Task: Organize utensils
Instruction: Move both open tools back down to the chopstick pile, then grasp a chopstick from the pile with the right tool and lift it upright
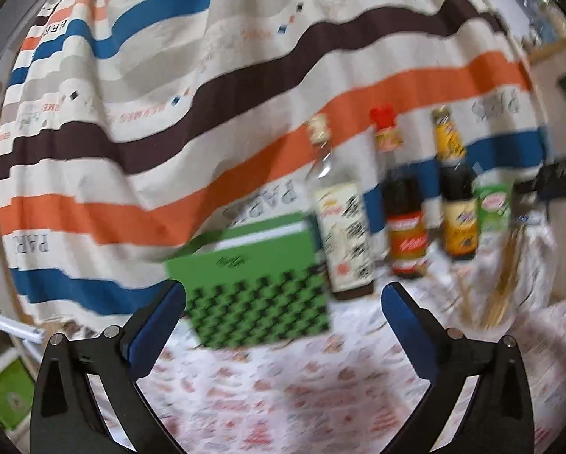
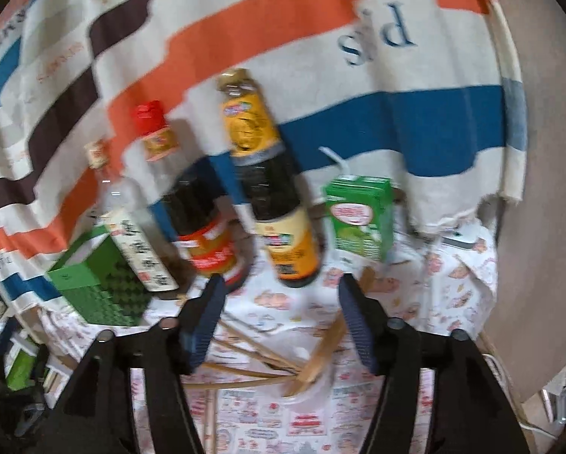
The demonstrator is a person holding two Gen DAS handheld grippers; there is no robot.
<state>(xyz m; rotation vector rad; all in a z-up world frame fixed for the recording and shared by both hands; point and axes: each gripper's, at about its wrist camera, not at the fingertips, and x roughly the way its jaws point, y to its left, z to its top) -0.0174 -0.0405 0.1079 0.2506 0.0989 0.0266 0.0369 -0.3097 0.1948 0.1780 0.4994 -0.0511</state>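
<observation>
— Striped cloth hung behind the table; what lay ahead of the left hand-held gripper?
— A green box, with nothing between its wide-open jaws.
— And the right hand-held gripper?
— Jaws apart, empty. Wooden chopsticks stood in a clear cup just below them, sauce bottles beyond.

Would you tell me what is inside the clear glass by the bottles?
Wooden chopsticks stand and lean in the clear glass; several fan out over its rim. Blur hides their count and lower tips.
</observation>
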